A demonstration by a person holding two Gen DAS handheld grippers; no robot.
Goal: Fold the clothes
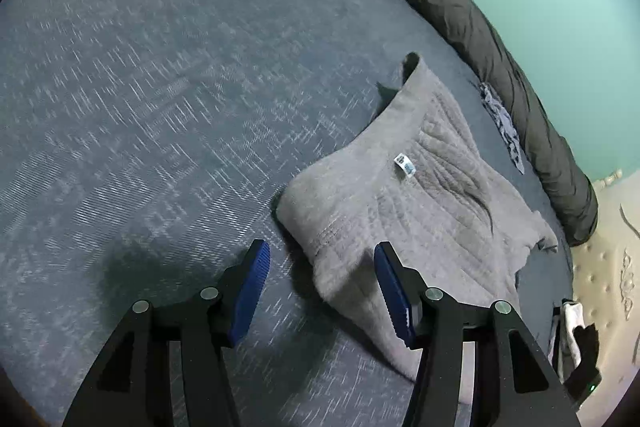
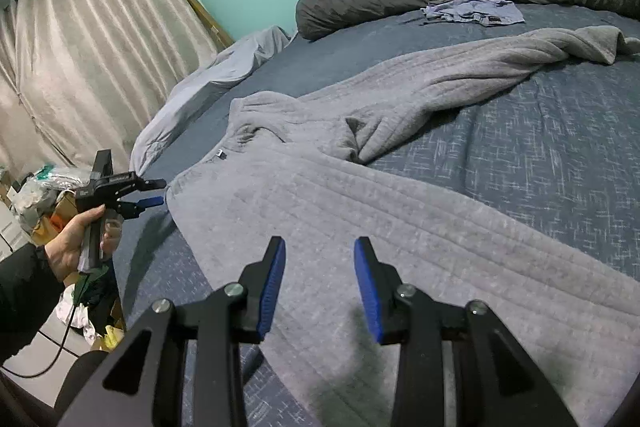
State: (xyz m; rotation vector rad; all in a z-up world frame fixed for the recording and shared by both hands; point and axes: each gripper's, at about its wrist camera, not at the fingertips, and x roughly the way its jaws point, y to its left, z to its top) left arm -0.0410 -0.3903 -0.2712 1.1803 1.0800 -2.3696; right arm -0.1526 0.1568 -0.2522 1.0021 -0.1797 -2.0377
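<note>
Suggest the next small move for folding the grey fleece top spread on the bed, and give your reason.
Probably bring the right gripper to the sleeve lying stretched out sideways and fold it across the body. Both grippers are open with nothing held, and the grey fleece top lies flat on the bed.

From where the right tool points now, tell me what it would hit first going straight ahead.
Most likely the grey fleece garment: the right tool stands open just above it, angled down at its quilted body on the blue bedspread. Depth is unclear, but nothing else lies between.
</note>
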